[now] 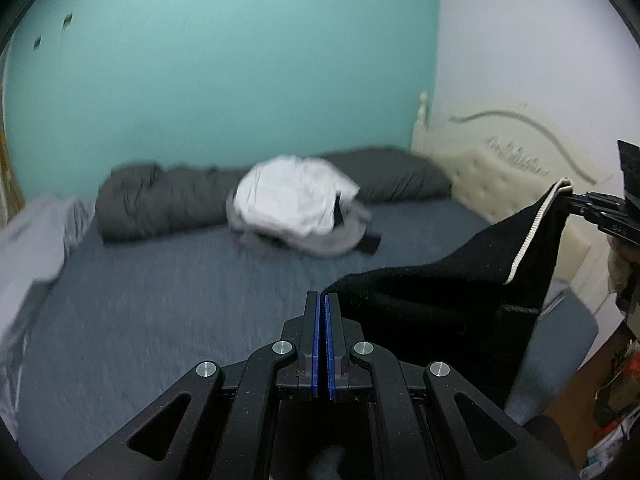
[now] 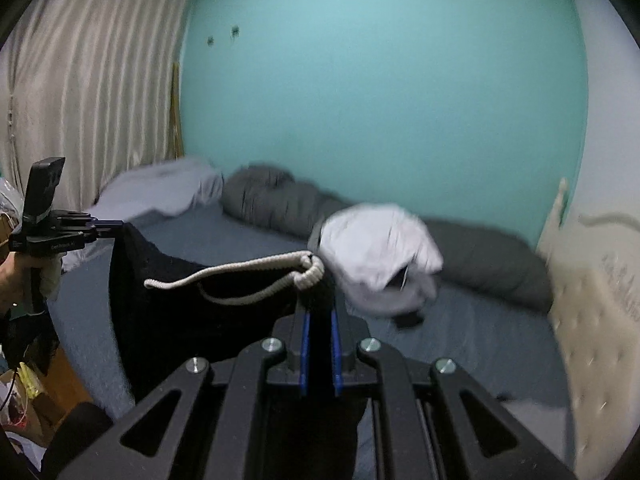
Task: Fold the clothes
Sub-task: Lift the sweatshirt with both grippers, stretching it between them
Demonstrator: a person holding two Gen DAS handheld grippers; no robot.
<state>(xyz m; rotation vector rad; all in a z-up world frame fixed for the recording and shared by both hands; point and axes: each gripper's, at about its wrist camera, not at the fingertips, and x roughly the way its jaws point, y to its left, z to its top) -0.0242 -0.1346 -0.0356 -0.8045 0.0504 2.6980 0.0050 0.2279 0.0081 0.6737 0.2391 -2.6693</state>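
Note:
A black garment [image 1: 448, 300] with cream-white trim hangs in the air above the bed, stretched between both grippers. My left gripper [image 1: 323, 296] is shut on one black corner of it. My right gripper [image 2: 318, 308] is shut on the other end, where the cream trim [image 2: 256, 268] bunches at the fingertips. In the left wrist view the right gripper [image 1: 572, 200] appears at the far right, pinching the trimmed edge. The right wrist view shows the left gripper [image 2: 116, 224] at the far left, held by a hand [image 2: 16, 276]. The garment [image 2: 192, 320] sags between them.
A blue-grey bed [image 1: 180, 300] lies below. A pile of white and grey clothes [image 1: 296, 208] sits near a rolled dark grey duvet [image 1: 160, 200] against the teal wall. A cream headboard [image 1: 500, 184] stands right; pale bedding [image 2: 160, 188] and a curtain [image 2: 88, 80] are left.

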